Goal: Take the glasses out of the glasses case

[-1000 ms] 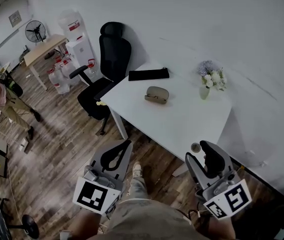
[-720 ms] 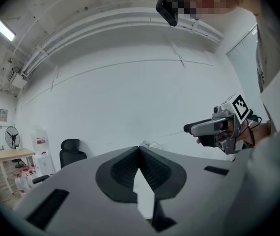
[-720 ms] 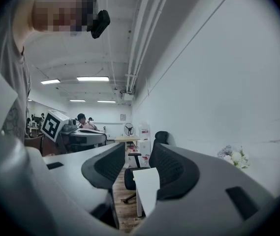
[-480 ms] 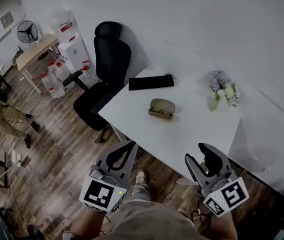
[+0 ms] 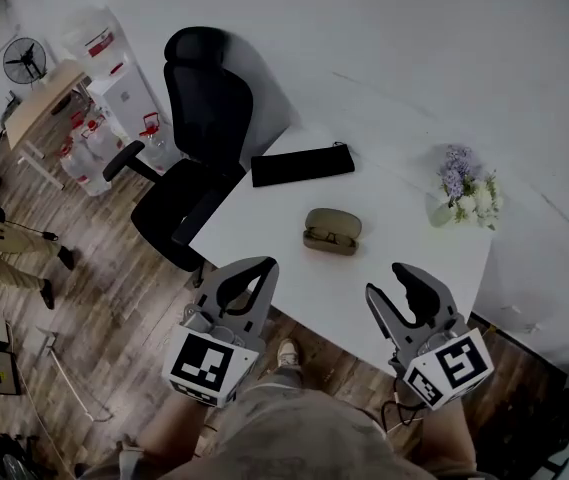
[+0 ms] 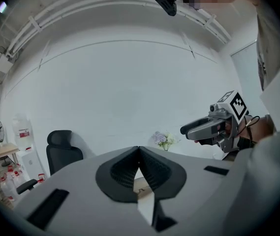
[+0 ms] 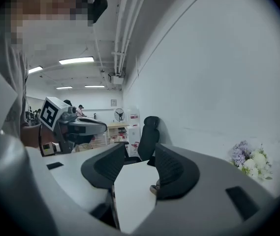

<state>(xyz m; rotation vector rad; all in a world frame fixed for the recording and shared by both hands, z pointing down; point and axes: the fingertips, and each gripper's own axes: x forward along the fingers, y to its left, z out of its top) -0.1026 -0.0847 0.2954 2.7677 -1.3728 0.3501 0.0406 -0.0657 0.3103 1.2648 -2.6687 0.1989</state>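
A tan glasses case [image 5: 332, 229] lies open in the middle of the white table [image 5: 264, 218], with dark-rimmed glasses [image 5: 329, 239] in its near half. Both grippers hover at the table's near edge, short of the case. My left gripper [image 5: 264, 267] is shut with nothing in it; in the left gripper view its tips [image 6: 139, 148] touch. My right gripper [image 5: 389, 286] is open and empty, with a clear gap [image 7: 140, 154] between its pads. In the right gripper view a bit of the case [image 7: 154, 187] peeks out beside the right pad.
A flat black pouch [image 5: 301, 164] lies at the table's far edge. A small vase of flowers [image 5: 467, 193] stands at the right end. A black office chair [image 5: 202, 128] sits at the table's left corner. Wooden floor, a fan [image 5: 24, 60] and water bottles [image 5: 82, 158] lie further left.
The table and case have come closer in the head view. Both grippers have moved forward to the table's near edge. Their jaws keep the same state.
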